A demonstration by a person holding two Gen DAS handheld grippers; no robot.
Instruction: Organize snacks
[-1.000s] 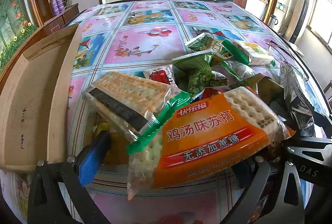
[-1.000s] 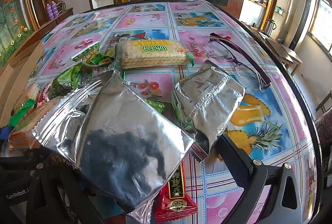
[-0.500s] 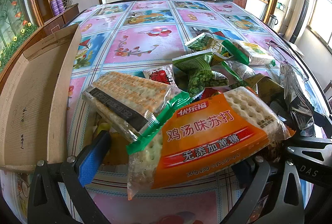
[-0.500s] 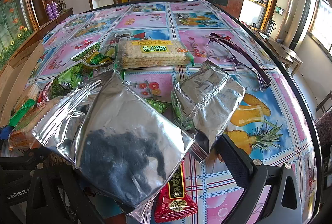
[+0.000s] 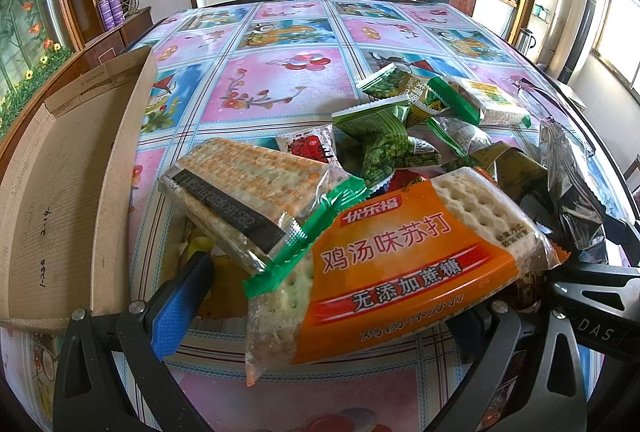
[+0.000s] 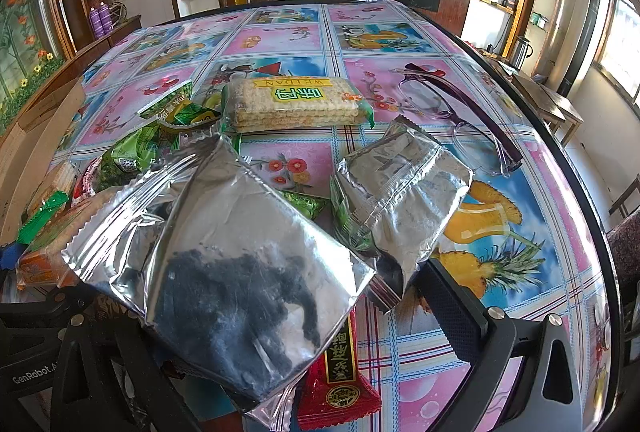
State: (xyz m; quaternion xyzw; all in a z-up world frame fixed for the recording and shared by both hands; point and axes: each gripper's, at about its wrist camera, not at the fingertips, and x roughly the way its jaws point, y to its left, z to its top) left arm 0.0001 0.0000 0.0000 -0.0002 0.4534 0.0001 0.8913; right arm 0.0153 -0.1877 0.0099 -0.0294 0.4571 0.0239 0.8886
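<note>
Left gripper: my jaws stand wide; blue left pad shows lower left, right finger mostly hidden. The orange pack lies across the gap, but I cannot tell whether anything is gripped.
Right gripper: one dark finger shows lower right, the other is hidden under the big foil bag. Jaws look spread; a hold I cannot tell.
Cracker packs, left view: two up front, orange pack lower centre, clear pack with green ends overlapping its upper left corner.
Wafer pack: one, centre of the right view, flat on the cloth, apart from the heap.
Foil bags, right view: two, big one lower centre, small one just right of it.
Green sachets: several in the middle heap; exact count unclear.
Red sachets: one at the bottom edge under the big foil bag; one behind the clear pack.
Box: one cardboard, left edge.
Glasses: one pair, right of centre.
Table: fruit-print cloth.
</note>
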